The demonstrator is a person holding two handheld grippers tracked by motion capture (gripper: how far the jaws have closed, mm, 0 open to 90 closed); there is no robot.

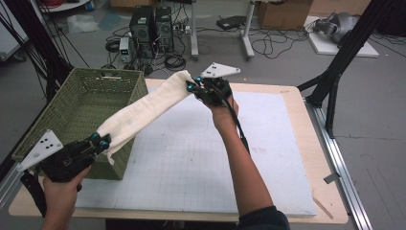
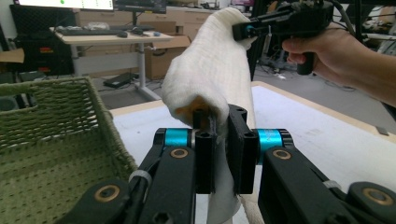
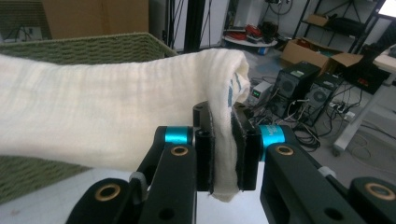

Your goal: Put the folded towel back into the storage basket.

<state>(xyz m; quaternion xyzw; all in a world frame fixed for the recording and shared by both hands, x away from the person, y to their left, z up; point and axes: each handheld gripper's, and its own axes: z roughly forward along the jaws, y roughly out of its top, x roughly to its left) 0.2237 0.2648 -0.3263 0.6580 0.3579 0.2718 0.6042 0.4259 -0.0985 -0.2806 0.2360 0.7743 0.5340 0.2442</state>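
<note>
In the high view, a person at a table holds a long cream woven cloth (image 1: 143,109) stretched in the air between two black two-jaw grippers. The left gripper (image 1: 99,140) is clamped on the cloth's near end, the right gripper (image 1: 193,86) on its far end, and the span crosses above the corner of a green woven plastic basket (image 1: 48,125), which looks empty, standing on a white gridded mat (image 1: 201,158). In the left gripper view, the jaws pinch a bunched fold of cloth, which rises toward the other gripper. In the right gripper view, the jaws squeeze a folded edge, basket behind. The cloth seems light, soft and limp, sagging slightly; corners or folded edges look like the surest places to hold it.
</note>
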